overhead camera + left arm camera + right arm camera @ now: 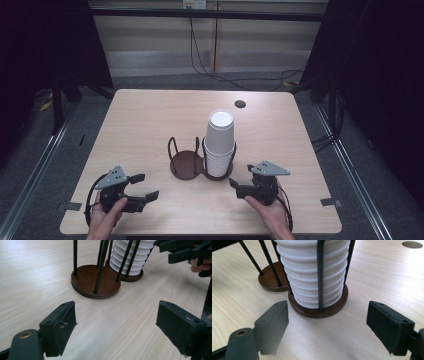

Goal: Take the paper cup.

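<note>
1. We see the table point(150, 115), a twin-ring cup holder point(187, 162) at its centre.
2. A stack of white cups point(220, 142) fills its right ring; the left is vacant.
3. Left gripper point(142, 187) and right gripper point(240, 182) sit near, jaws spread, grasping nothing.
4. Likely start; next, we judge, seize the top cup.
</note>
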The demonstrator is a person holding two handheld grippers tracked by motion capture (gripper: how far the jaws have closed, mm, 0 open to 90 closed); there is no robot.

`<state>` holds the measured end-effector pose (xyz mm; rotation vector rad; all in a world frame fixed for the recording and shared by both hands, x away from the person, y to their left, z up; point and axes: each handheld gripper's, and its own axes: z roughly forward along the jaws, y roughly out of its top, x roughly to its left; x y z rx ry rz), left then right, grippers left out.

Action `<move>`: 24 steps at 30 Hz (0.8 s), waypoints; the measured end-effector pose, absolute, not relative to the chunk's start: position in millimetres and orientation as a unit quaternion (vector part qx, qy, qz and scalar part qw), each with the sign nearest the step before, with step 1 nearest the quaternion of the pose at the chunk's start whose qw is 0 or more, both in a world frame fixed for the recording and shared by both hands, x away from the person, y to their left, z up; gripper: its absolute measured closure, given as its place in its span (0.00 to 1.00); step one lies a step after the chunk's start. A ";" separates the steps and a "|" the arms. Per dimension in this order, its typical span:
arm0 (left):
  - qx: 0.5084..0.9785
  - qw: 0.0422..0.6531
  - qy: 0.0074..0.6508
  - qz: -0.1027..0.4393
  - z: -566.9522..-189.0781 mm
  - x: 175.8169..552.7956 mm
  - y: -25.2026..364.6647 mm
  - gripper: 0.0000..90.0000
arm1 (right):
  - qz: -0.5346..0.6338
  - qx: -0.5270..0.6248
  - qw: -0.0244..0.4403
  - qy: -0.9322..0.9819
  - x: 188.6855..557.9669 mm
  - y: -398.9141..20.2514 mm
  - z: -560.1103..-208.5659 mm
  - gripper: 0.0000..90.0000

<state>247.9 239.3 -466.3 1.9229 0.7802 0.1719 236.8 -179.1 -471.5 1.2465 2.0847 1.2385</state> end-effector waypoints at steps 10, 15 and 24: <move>0.801 0.505 0.315 0.062 -465.9 244.0 238.5 0.18 | 0.448 0.432 0.215 0.752 232.8 -182.9 -456.1 0.19; 0.801 0.504 0.318 0.064 -466.0 244.7 240.5 0.18 | 0.449 0.424 0.200 0.761 231.6 -181.2 -448.6 0.22; 0.801 0.509 0.309 0.055 -465.8 244.7 239.3 0.18 | 0.442 0.415 0.175 0.776 235.3 -179.8 -431.6 0.23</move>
